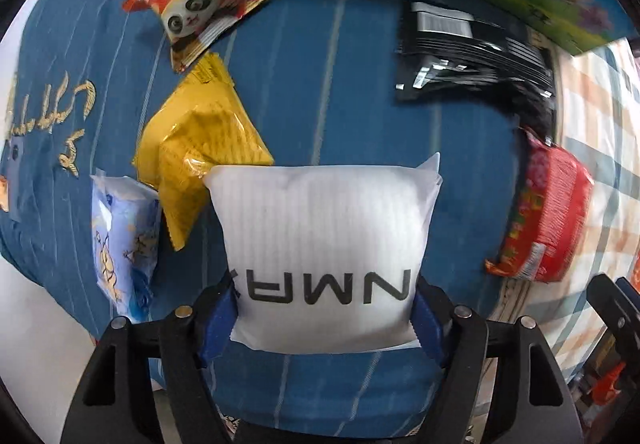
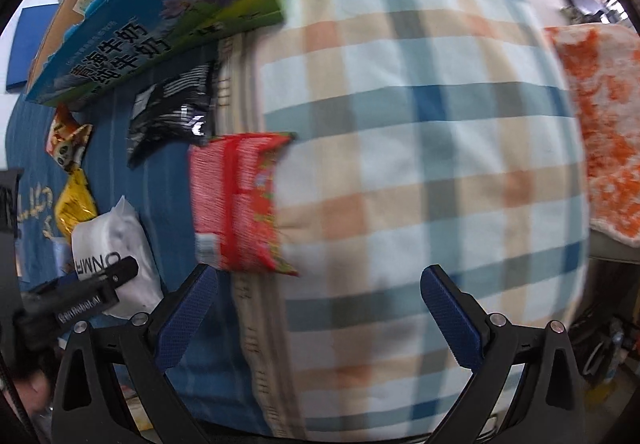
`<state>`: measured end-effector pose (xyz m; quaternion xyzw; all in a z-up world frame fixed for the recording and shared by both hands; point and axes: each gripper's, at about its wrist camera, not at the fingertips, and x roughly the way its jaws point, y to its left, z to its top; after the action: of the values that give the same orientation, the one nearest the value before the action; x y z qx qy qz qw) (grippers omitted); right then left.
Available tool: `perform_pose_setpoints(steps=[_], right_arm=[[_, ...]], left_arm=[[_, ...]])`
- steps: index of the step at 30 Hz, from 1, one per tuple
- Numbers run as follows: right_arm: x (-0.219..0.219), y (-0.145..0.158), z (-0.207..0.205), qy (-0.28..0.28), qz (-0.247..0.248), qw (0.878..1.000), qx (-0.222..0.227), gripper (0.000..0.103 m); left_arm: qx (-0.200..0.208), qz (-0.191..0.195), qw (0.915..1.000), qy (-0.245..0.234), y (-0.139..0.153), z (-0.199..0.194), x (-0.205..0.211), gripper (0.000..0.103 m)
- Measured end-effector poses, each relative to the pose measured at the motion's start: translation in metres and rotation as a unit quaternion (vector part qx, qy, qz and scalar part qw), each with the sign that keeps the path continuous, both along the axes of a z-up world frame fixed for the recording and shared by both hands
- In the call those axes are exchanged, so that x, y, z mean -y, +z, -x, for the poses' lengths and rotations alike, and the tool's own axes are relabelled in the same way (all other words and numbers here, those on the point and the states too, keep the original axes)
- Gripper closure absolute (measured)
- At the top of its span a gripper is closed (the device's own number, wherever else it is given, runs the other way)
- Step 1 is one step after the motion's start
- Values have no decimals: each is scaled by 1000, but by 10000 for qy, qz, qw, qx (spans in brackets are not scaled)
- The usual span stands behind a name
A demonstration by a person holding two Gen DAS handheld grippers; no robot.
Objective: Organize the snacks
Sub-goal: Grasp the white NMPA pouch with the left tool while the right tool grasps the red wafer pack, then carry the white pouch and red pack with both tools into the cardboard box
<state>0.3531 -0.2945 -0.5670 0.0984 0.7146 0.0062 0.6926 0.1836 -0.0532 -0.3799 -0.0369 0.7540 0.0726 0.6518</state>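
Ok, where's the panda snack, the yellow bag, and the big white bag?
panda snack (image 1: pixel 192 10): left wrist view, on the panda's face.
yellow bag (image 1: pixel 204 148): left wrist view, on the puffy middle.
white bag (image 1: pixel 324 228): left wrist view, on its plain front above the letters.

White packet (image 1: pixel 324 244), yellow packet (image 1: pixel 200 148), red noodle pack (image 2: pixel 240 200), blue striped cloth (image 1: pixel 340 64), plaid cloth (image 2: pixel 420 164).

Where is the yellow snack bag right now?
In the left wrist view the yellow snack bag lies on the blue cloth, left of centre, below the panda packet, touching the white pouch.
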Motion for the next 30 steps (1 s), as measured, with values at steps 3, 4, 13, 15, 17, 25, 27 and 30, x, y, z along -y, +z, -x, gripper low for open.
perform_pose_setpoints(steps=[3, 4, 13, 15, 17, 25, 27, 30], right_arm=[[-20, -11, -13, -51, -259, 9995, -158, 1], [-25, -14, -16, -79, -305, 9993, -203, 3], [-58, -37, -22, -182, 162, 9977, -640, 50], [-64, -35, -12, -166, 292, 9971, -688, 51], [-67, -36, 8, -108, 306, 9951, -933, 53], [-81, -38, 65, 50, 601, 9905, -1237, 52], [-85, -39, 71, 71, 674, 9902, -1223, 51], [-90, -39, 77, 85, 677, 9897, -1261, 51]], left_arm=[[-57, 183, 9998, 98, -3, -2, -7, 28], [-53, 190, 9998, 90, -2, -3, -6, 27], [151, 69, 9992, -362, -23, -3, 16, 24], [214, 125, 9987, -444, -26, -1, 17, 25], [294, 140, 9980, -546, -26, 14, 13, 25], [503, -3, 9919, -1170, -33, 38, 27, 25], [480, 19, 9923, -1138, -36, 37, 28, 25], [496, 16, 9928, -1086, -45, 38, 33, 25]])
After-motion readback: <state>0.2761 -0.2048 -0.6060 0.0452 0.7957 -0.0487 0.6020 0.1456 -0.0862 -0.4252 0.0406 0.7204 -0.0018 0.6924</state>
